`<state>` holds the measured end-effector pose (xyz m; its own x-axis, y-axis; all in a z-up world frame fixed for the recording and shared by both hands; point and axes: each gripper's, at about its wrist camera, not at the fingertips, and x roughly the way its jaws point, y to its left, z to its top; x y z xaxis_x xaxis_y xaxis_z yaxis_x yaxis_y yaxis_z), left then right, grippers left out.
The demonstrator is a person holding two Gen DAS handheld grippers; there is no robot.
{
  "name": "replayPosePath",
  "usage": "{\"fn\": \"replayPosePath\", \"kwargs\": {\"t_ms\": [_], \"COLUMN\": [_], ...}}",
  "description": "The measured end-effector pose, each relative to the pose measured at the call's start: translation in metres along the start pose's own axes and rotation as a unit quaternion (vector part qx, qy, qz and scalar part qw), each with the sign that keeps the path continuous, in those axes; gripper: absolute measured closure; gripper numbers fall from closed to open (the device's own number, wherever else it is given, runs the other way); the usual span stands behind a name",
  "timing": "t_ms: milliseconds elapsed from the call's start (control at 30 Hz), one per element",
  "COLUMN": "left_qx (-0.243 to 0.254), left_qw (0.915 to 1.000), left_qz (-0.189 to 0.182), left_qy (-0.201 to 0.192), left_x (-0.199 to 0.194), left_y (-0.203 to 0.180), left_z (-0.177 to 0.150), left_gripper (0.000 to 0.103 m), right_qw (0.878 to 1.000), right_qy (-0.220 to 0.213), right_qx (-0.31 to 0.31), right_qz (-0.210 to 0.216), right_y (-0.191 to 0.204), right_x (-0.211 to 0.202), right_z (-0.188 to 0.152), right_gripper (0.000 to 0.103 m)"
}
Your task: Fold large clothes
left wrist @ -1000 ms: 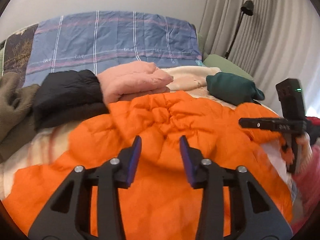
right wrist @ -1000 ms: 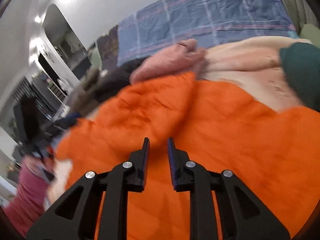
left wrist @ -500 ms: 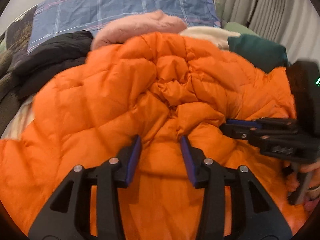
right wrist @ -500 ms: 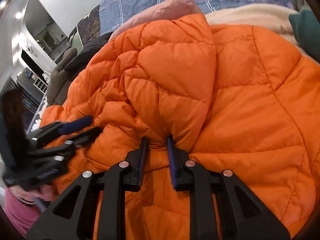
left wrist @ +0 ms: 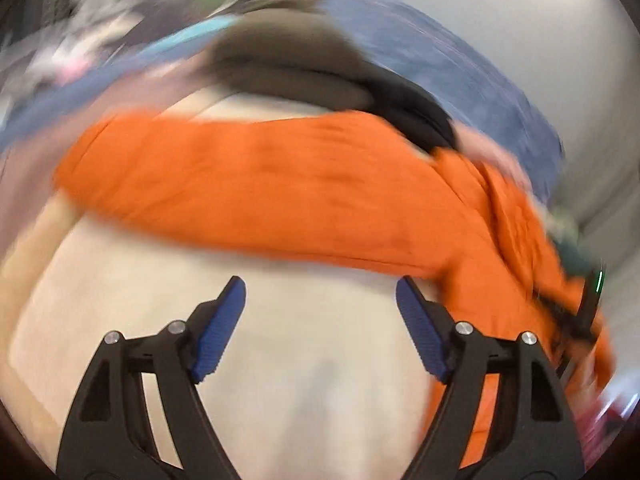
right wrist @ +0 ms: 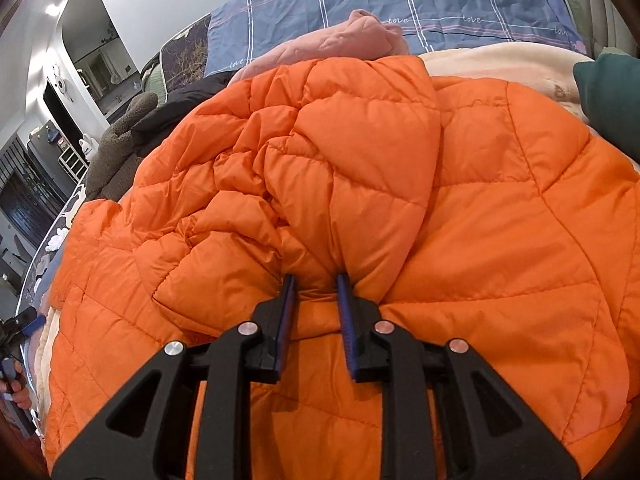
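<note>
A bed [right wrist: 520, 60] carries an orange puffer jacket [right wrist: 400, 184] that spreads ahead of and under the right gripper [right wrist: 316, 296]. The right gripper's fingers stand narrow, pinching a gathered fold of it. In the blurred left view the jacket [left wrist: 260, 188] stretches crosswise beyond the left gripper [left wrist: 320, 304], whose fingers are wide and opening, nothing between them, over cream bedding [left wrist: 312, 380].
</note>
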<state>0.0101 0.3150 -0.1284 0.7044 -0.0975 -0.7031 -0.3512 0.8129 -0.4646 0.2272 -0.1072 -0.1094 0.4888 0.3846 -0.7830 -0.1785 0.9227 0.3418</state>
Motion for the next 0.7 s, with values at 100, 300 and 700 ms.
{"fn": "replayPosePath", "kwargs": {"t_ms": [100,300,700], "left_qx": [-0.125,-0.300,-0.090], "left_qw": [0.9919,0.9526,0.9774], "left_qz": [0.013,0.007,-0.037], "left_qy": [-0.023,-0.050,-0.188], "left_x": [0.003,0.020,-0.033], "left_y": [0.058,0.131,-0.020], "left_z": [0.013,0.030,0.124], "left_gripper": [0.025,0.022,0.093], "right_qw": [1.000,1.000,1.000], "right_qy": [-0.002,-0.004,-0.006], "right_qx": [0.001,0.010,0.014], "right_qz": [0.001,0.011,0.017], "right_y": [-0.001,-0.005,-0.007], "right_x": [-0.002,-0.003,-0.003], "right_z": [-0.002,-0.002,-0.002], "right_gripper": [0.080,0.080,0.079]}}
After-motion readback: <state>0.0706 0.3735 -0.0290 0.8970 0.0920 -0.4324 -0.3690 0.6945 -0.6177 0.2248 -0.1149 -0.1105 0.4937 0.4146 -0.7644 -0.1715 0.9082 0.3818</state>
